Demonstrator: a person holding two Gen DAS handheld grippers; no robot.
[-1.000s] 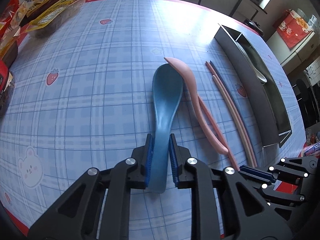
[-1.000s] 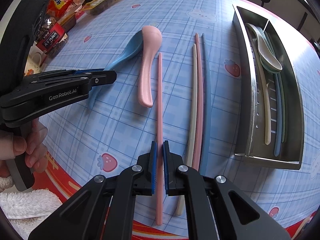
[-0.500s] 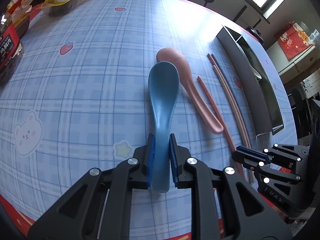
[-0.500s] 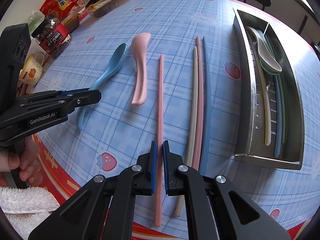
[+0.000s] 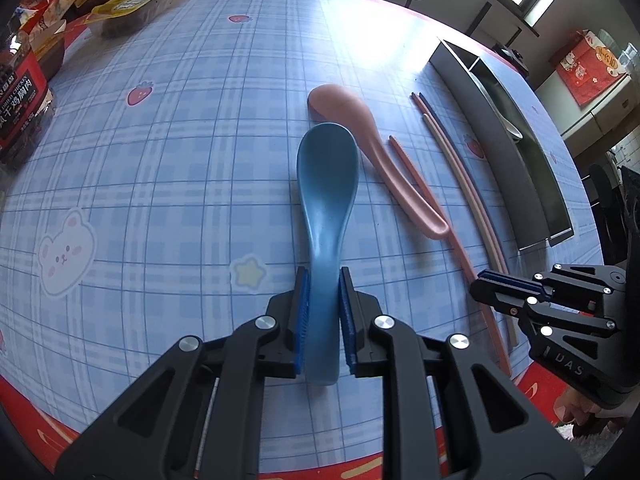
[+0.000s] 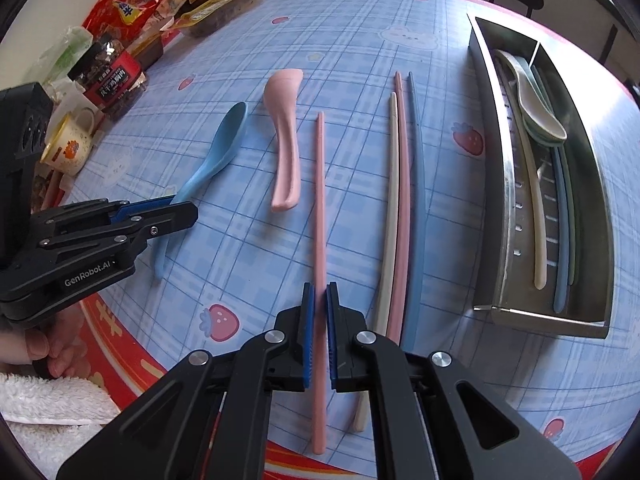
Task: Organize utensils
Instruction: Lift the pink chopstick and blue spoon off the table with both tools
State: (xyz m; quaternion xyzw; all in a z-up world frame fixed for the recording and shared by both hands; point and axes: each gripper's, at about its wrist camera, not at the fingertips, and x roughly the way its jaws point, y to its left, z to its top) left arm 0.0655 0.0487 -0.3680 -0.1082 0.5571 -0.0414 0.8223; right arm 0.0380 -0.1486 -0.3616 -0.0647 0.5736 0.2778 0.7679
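You are pinching the handle of the blue spoon (image 5: 326,216) in the left hand-held gripper (image 5: 324,322), its pads pressing both sides of the handle near the tail end, while the right hand-held gripper (image 6: 319,334) is pressed together on the single pink chopstick (image 6: 319,240) low on its shaft. Taking the steel utensil tray (image 6: 596,216) as your landmark: the chopstick is lying well to its left, beyond three more chopsticks (image 6: 402,216) that sit just beside the tray, and the blue spoon is farthest from it, past the pink spoon (image 6: 286,148). The tray is already holding a pale spoon and a few chopsticks. To do this step well, you are probably best lifting each piece straight up before carrying it toward the tray, since both grips sit near one end and the long free ends may droop or swing. Keep the chopstick parallel to the tray's long side and lower it in gently.
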